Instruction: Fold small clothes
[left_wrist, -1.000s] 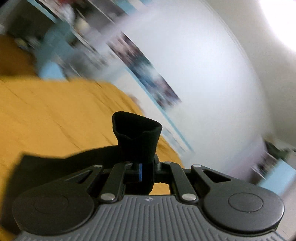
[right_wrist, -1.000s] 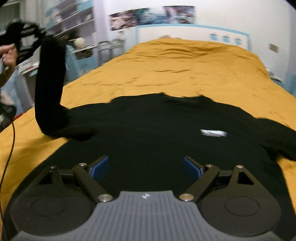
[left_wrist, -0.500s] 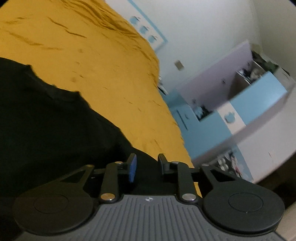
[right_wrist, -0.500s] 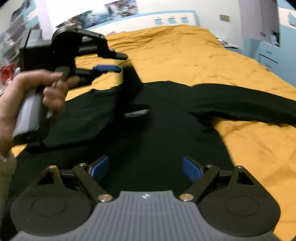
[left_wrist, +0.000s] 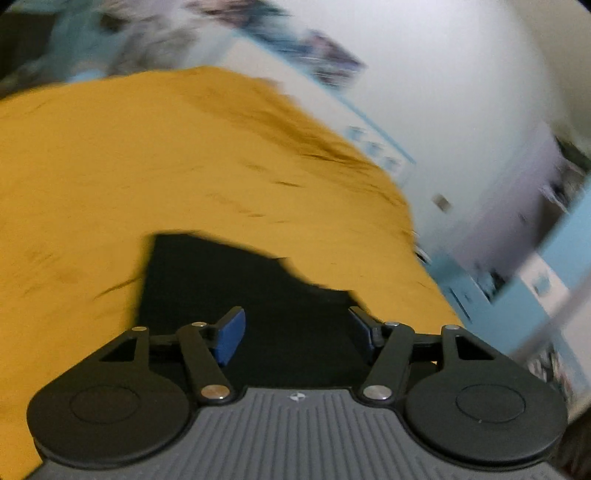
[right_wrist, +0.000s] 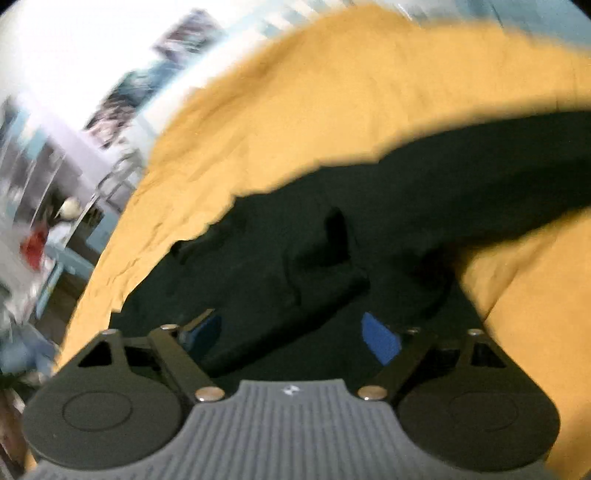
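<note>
Left claw (left_wrist: 297, 330) spread wide with jaws opening, blue pads apart, nothing pinched, only black cloth lying beneath the gap. Right claw (right_wrist: 291, 332) also wide but with jaws closing, pads clear of the fabric, nothing gripped. Below and ahead of both, black sweater (right_wrist: 332, 258) spread flat on the bed (left_wrist: 110, 166), one sleeve (right_wrist: 325, 280) folded in across the chest, the other sleeve (right_wrist: 498, 173) stretched straight out toward the right edge of the right wrist view. Around the garment, mustard-yellow bedcover, lightly wrinkled. Beyond the bed, white wall with a strip of posters (right_wrist: 147, 85), pale blue cabinets (left_wrist: 535, 280), all smeared by motion blur.
</note>
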